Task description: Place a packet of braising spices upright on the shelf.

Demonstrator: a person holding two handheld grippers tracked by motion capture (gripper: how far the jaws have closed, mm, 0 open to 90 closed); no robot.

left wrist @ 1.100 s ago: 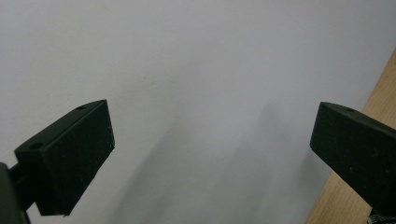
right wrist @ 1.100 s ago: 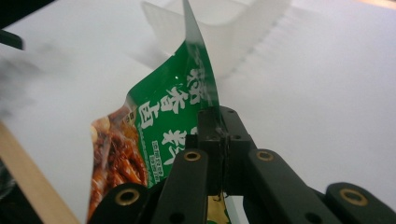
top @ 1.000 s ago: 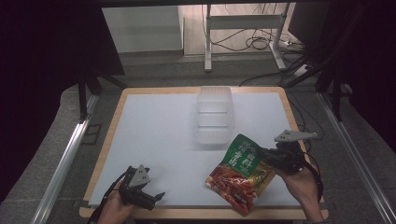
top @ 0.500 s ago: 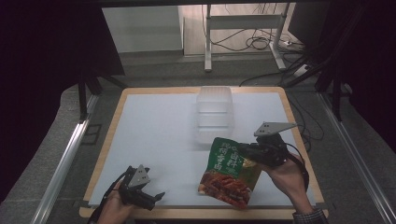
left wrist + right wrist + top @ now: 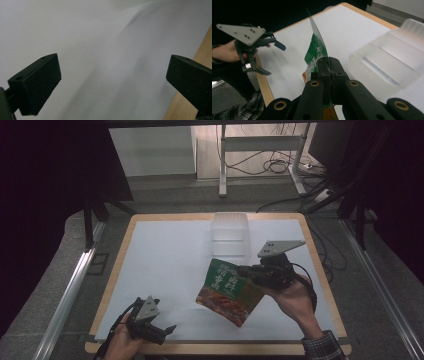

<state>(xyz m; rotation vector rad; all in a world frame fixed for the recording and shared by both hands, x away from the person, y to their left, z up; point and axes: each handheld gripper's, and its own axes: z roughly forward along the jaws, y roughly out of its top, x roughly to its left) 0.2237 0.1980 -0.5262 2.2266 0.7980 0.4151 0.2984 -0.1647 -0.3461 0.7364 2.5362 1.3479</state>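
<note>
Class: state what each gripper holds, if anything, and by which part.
The right gripper is shut on the green food packet, pinching its edge. The left gripper is open and holds nothing.

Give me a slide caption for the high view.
Right gripper holds a green food pouch above the white mat; left gripper rests open.

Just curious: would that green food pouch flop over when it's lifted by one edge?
Probably only a little: pinched at one edge by the right gripper, the green food pouch stands up fairly flat. It looks light. Its glossy film could be slippery.
</note>
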